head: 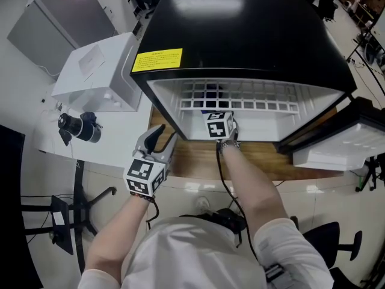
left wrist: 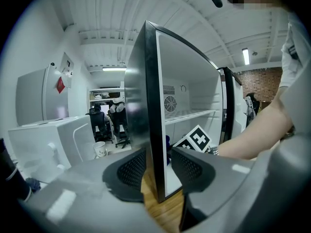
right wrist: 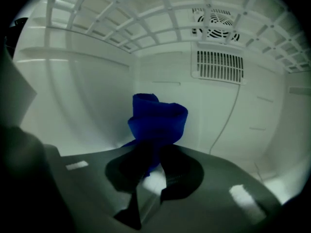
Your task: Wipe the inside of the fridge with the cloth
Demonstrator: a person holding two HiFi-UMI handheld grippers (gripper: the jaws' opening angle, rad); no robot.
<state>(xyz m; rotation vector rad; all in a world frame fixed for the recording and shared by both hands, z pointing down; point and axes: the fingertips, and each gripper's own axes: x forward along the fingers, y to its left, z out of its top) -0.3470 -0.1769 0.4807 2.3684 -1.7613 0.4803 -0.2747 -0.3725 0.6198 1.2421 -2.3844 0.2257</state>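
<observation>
The right gripper (right wrist: 153, 152) had its jaws closed on a blue cloth (right wrist: 158, 118), which bunched up past the fingertips. It reached inside the fridge (head: 240, 35), under the wire shelf (head: 240, 95). The cloth sat before the back wall near the rear left corner, left of the slotted vent (right wrist: 219, 66); whether it met the wall could not be told. The left gripper (left wrist: 156, 155) stood at the fridge's front left edge, jaws apart, with the side wall's front rim between them and not clamped. The fridge sat on a wooden board (head: 198, 161), with a white box (head: 99, 71) just beside its left side.
</observation>
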